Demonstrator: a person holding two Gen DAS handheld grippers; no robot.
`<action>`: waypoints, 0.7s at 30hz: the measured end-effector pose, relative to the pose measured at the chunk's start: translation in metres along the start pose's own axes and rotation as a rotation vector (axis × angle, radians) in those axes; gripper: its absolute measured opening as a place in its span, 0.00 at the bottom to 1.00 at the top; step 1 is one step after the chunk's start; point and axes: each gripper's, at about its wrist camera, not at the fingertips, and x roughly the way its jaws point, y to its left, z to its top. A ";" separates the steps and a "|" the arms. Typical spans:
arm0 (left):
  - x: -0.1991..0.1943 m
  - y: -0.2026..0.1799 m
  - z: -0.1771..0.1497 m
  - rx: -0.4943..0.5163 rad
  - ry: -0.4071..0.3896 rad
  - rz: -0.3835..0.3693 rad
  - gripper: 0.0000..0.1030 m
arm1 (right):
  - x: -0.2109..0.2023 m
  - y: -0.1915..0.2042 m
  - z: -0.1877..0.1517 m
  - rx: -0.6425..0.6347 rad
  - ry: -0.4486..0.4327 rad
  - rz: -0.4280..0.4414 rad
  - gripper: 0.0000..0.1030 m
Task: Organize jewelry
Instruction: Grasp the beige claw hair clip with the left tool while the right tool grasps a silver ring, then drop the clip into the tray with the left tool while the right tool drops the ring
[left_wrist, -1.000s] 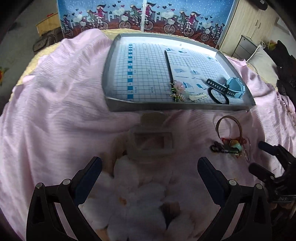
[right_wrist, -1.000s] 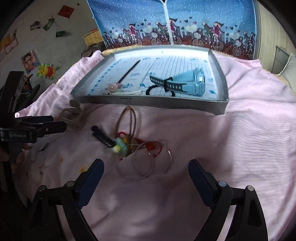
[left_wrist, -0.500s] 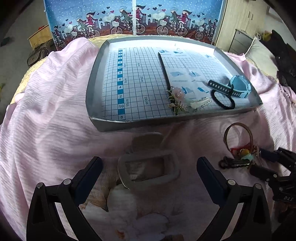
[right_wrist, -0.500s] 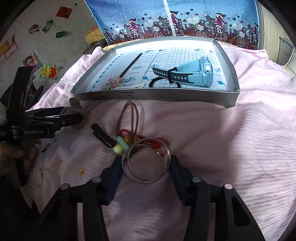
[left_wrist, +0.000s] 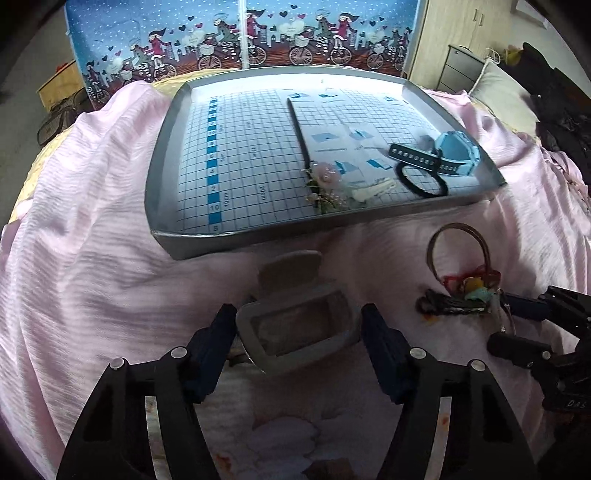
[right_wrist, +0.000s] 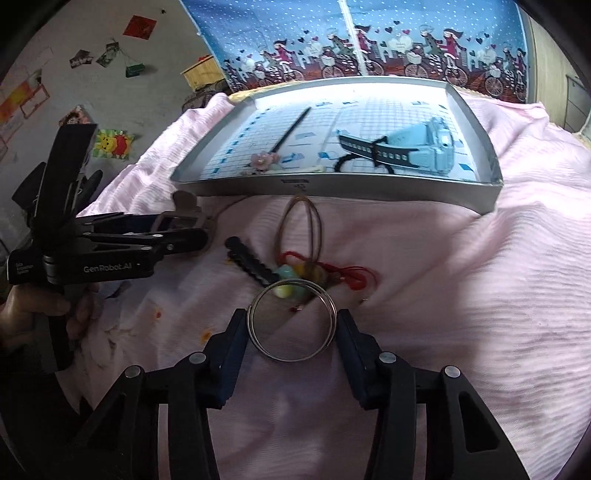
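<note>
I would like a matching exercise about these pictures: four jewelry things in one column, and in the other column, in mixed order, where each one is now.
Things:
1. light blue watch
2. silver bangle
3. grey hair claw
4. pink flower hairpin

Places:
A. between the fingers of the right gripper
B. in the tray, beside a long black stick
C. between the fingers of the left gripper
D. in the tray, near its right wall

Pairs: 1-D, 2-A, 3-C, 4-B

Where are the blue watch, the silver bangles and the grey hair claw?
blue watch (right_wrist: 430, 146): right wrist view, side of its case.
silver bangles (right_wrist: 291, 354): right wrist view, near rim of the rings.
grey hair claw (left_wrist: 295, 350): left wrist view, front frame edge.
</note>
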 end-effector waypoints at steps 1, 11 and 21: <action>-0.001 -0.001 0.000 -0.003 0.004 -0.015 0.61 | -0.001 0.002 0.000 -0.006 -0.002 0.006 0.44; -0.006 -0.016 0.000 0.008 0.015 -0.099 0.61 | -0.007 0.006 0.002 -0.026 -0.047 -0.011 0.44; -0.015 -0.019 0.000 -0.012 -0.025 -0.157 0.61 | -0.021 0.003 0.008 -0.014 -0.138 -0.017 0.42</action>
